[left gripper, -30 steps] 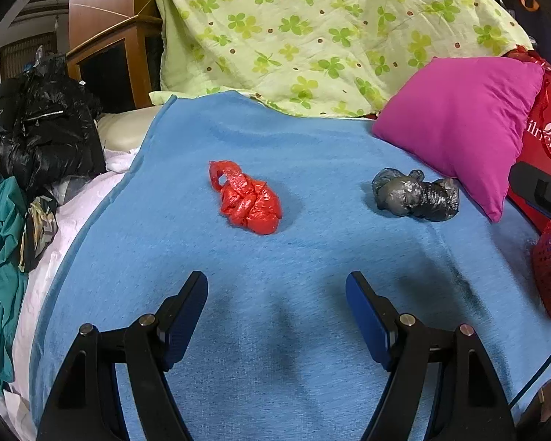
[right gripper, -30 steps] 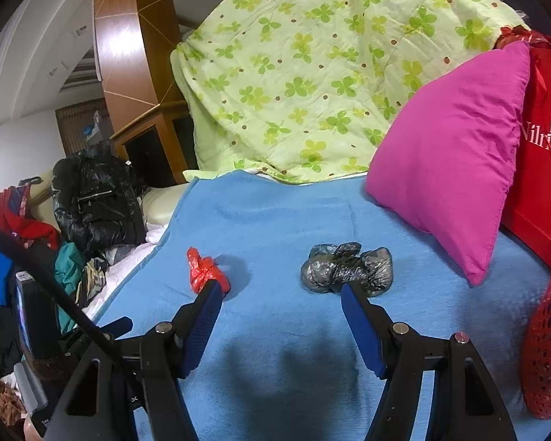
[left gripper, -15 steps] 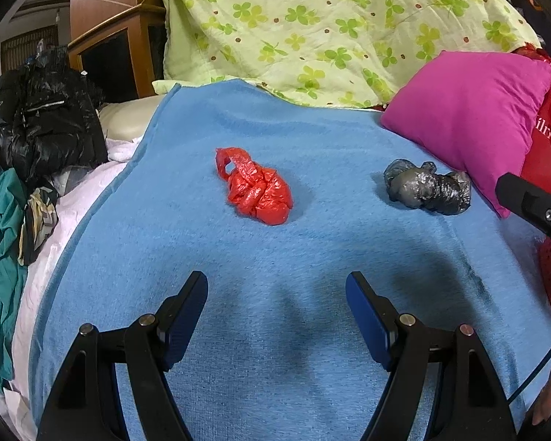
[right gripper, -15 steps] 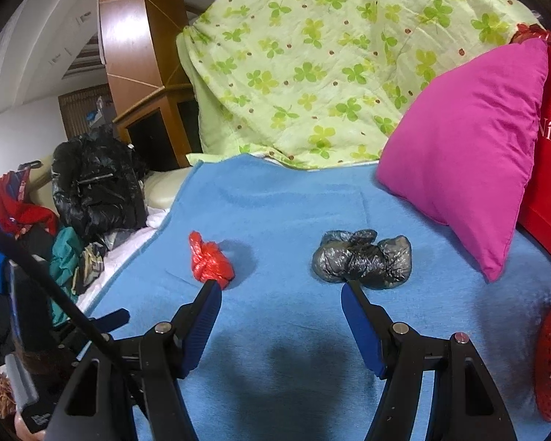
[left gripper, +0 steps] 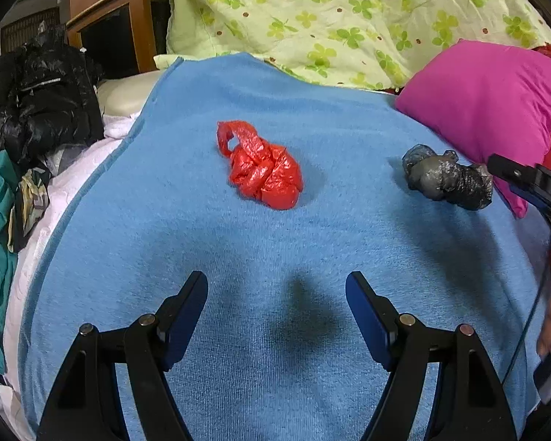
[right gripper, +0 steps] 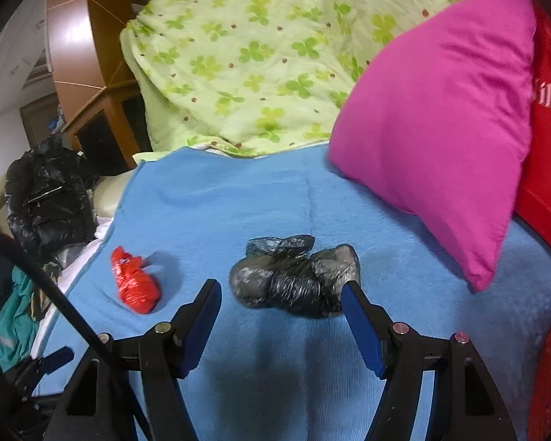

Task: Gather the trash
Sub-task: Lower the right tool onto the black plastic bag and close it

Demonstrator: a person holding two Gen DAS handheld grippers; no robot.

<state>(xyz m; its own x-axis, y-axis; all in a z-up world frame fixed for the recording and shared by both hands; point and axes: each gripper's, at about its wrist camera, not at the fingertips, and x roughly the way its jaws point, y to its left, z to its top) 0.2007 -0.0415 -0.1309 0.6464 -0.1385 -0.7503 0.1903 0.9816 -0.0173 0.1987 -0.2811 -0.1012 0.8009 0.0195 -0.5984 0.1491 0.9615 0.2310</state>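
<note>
Grey crumpled bag seemingly partly hidden behind the unclenched right hand-held gripper; left hand-held gripper released.

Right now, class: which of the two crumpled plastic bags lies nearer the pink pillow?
The grey-black bag, beside the pink pillow; the red bag lies farther left, toward the blanket's edge.

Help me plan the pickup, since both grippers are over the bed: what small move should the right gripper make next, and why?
Probably ease the right gripper a little further forward and down, then close. Its jaws stand open and empty, and the crumpled grey-black bag lies on the blue blanket just ahead of the fingertips, not yet between the pads.
</note>
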